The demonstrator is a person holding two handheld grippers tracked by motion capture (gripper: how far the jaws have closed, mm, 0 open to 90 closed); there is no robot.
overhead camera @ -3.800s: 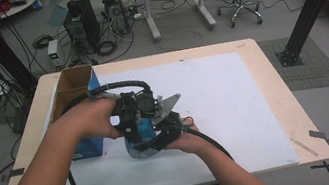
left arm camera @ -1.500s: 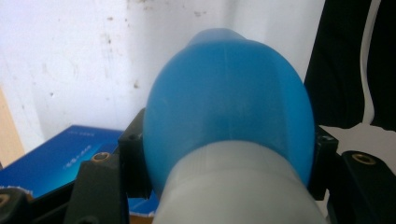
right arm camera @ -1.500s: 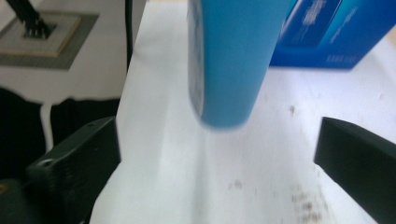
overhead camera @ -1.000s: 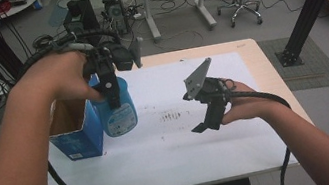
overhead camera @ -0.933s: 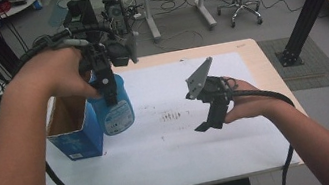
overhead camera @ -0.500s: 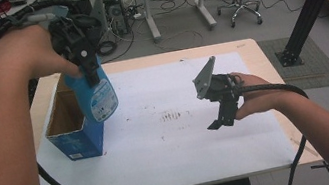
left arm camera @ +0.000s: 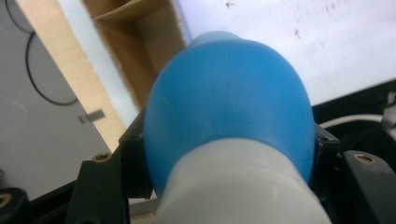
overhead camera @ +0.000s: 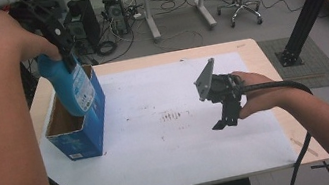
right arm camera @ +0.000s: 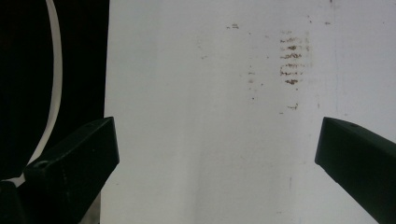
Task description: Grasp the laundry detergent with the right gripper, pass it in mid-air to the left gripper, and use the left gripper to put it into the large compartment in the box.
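The left claw (overhead camera: 63, 51) pinches a blue bottle (overhead camera: 69, 85) by its upper end and holds it over the open top of a blue box (overhead camera: 83, 129) at the left of the bench (overhead camera: 258, 56). The bottle's long axis runs nearly upright, tilted a little, with its base pointing down into the box mouth and its top up toward the hand. In the left gripper view the bottle (left arm camera: 229, 116) sits between the two black jaws, its pale cap end nearest the camera and its blue body pointing away toward the brown inside of the box (left arm camera: 140, 51). The bottle carries a pale label, and the box has a small white patch low on its front; the writing on both is too small to read. The right claw (overhead camera: 224, 115) hangs spread wide over the white sheet (overhead camera: 186, 144) toward the bench's right side, holding nothing, near some brown smudges (right arm camera: 292, 58).
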